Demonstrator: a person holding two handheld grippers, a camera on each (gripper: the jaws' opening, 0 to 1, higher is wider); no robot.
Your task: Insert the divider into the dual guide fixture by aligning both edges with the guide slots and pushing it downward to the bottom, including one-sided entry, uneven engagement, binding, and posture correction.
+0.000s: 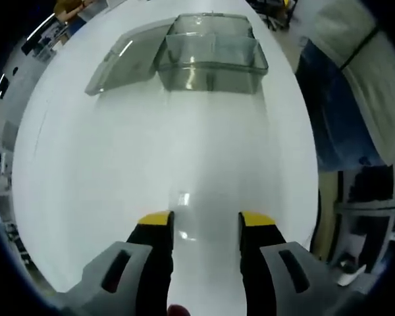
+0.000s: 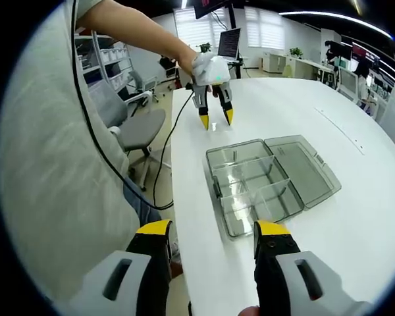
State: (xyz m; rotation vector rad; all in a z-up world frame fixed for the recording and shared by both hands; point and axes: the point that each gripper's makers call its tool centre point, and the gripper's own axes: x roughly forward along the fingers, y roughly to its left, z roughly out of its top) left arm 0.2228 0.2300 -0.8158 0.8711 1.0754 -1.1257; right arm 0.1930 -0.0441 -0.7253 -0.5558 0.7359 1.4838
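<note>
Transparent fixture: a smoky clear plastic box [image 2: 253, 191] is sitting on the white table [image 2: 355, 99], close to the table edge nearest the person; its hinged lid [image 2: 304, 168] is lying open flat beside it.
Fixture, left gripper view: the box [image 1: 210, 56] is standing toward the far end of the table [image 1: 151, 197], with the lid [image 1: 122, 62] folded out to one side.
Divider: clear partition walls [image 2: 266, 191] are standing inside the box; whether the task's divider is among them, and whether it is seated to the bottom, cannot be told from these views.
Left gripper: the left gripper [image 1: 204, 227] is hovering above bare table, well apart from the box, jaws spread and gripping nothing. In the right gripper view it [image 2: 214, 117] is hanging over the table beyond the box, tips pointing down.
Right gripper: the right gripper [image 2: 210, 237] is hovering near the table edge, just short of the box, jaws spread and gripping nothing.
Progress: neither tool is carrying a divider and neither is touching the fixture, so judging by this, either insertion is not yet starting or the part is already standing in its slots.
Remaining: confirming both divider edges are sitting evenly in the guide slots, and pressing down if one side is riding high.
</note>
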